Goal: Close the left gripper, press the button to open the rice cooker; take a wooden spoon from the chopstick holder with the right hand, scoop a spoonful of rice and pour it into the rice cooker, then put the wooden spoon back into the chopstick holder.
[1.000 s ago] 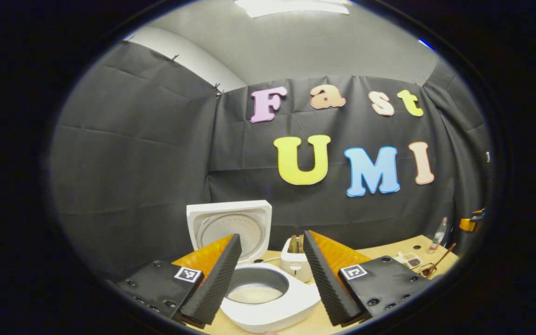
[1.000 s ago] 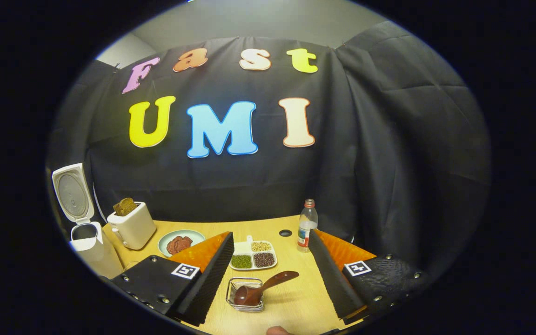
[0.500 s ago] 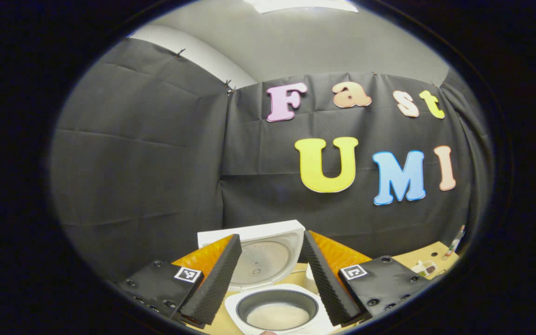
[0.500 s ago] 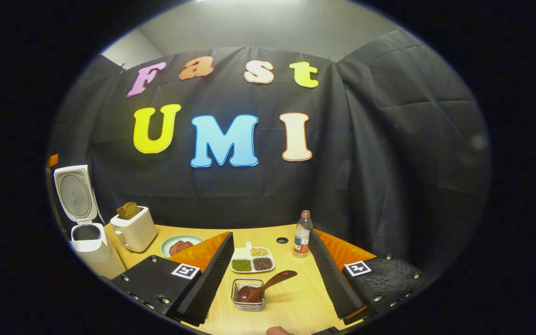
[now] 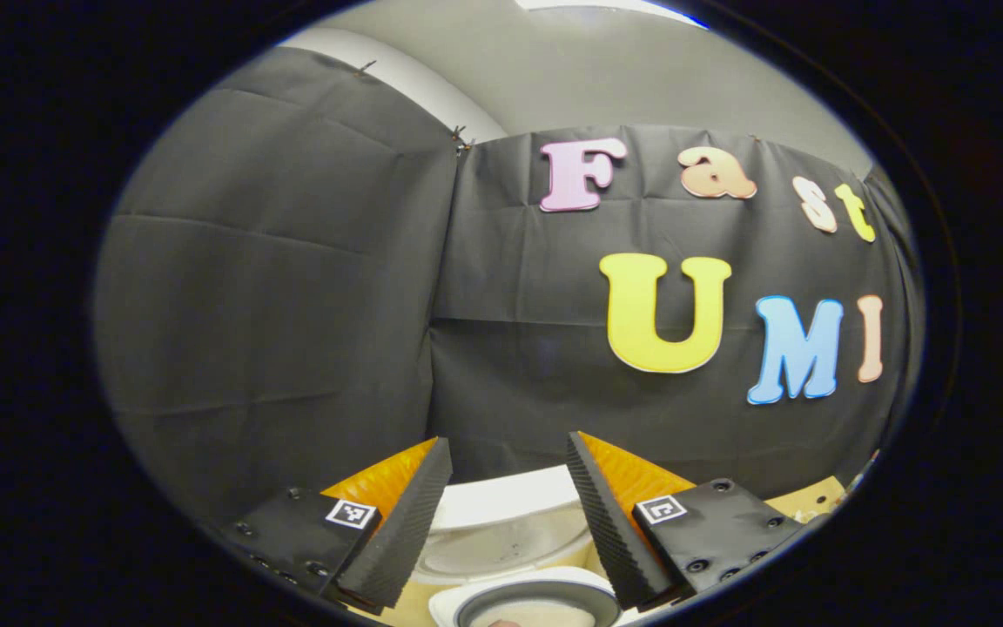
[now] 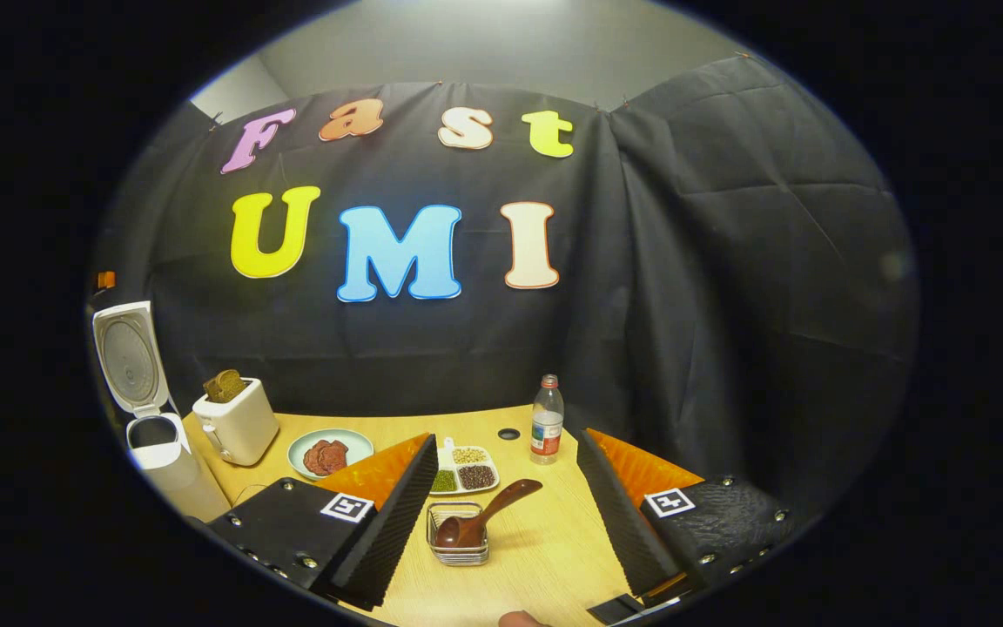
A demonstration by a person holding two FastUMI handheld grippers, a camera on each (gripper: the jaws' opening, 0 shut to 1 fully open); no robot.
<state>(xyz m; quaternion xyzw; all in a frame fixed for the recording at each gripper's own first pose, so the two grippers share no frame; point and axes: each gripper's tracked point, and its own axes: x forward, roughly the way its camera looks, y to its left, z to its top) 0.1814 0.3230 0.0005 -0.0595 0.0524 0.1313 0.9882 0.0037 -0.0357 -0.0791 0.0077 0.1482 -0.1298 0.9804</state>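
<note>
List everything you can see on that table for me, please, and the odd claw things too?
rice cooker: one, white, lid up, table's far left
toaster: one, cream, bread in its slot, beside the cooker
plate: one, pale green, reddish food on it, right of the toaster
divided dish: one, white, holding grains and beans, mid-table
bottle: one, clear, upright near the back wall
chopstick holder: one, wire, near edge
wooden spoon: one, brown, leaning in the holder
table: one, light wood
left gripper: one, black and orange, open above the cooker
right gripper: one, open, empty
</note>
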